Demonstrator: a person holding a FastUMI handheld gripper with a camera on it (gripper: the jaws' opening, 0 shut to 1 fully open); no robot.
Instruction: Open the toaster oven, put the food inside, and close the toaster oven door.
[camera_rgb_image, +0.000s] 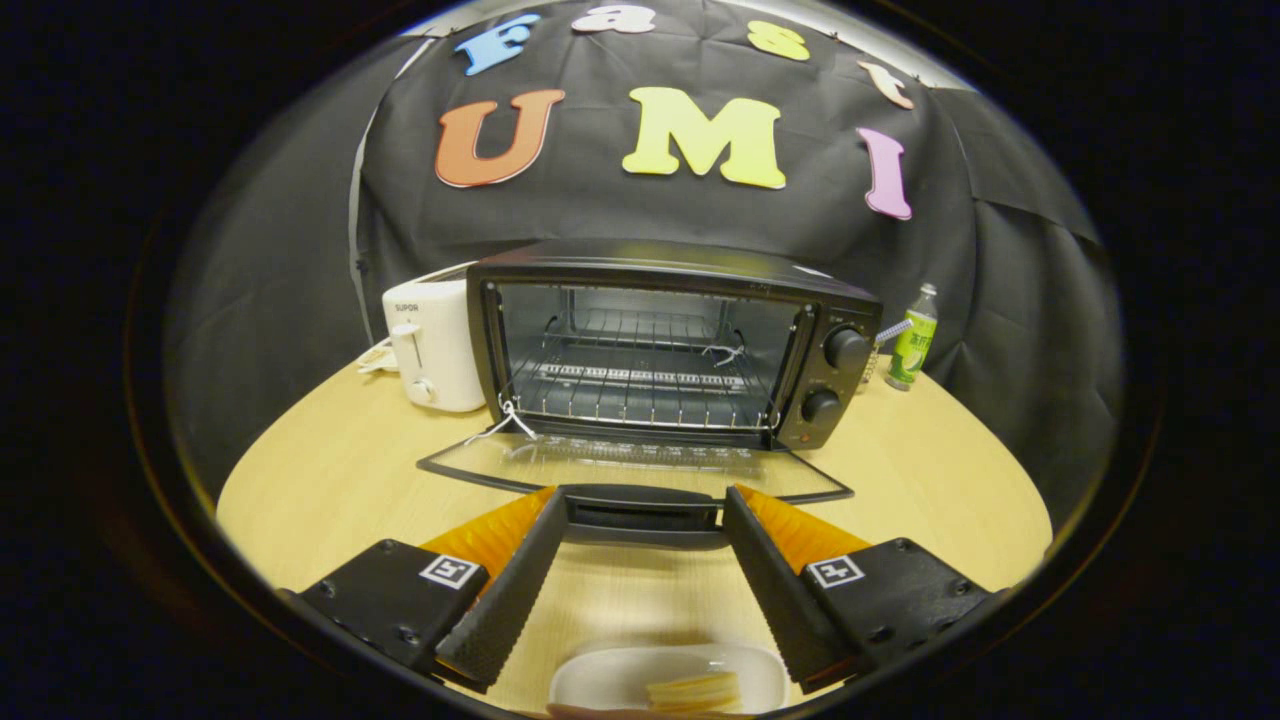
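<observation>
Lying nearest, at the table's front edge, a white dish sits low between the roots of the fingers, with a pale yellow piece of food on it toward its front rim. The gripper is spread wide and has hold of nothing; its two fingers run forward over the bare wood on either side of the dish, and bare tabletop shows in the gap between them. Each finger body carries a small square marker. Just ahead of the fingertips, spanning most of the gap between them, is the dark handle of the oven door; whether the tips touch it cannot be told. The door is folded all the way down and lies flat, near level with the tabletop, its glass pane reaching back to the hinge at the oven mouth. A white string is tied at the left hinge corner and trails onto the door. The oven stands about mid-table, black, its cavity open and showing a wire rack across the middle with nothing on it. Two round knobs sit one above the other on its right panel. Just beside the oven's left side stands a white toaster. Toward the table's far right edge, behind the oven's right corner, stands a small green-labelled bottle.
</observation>
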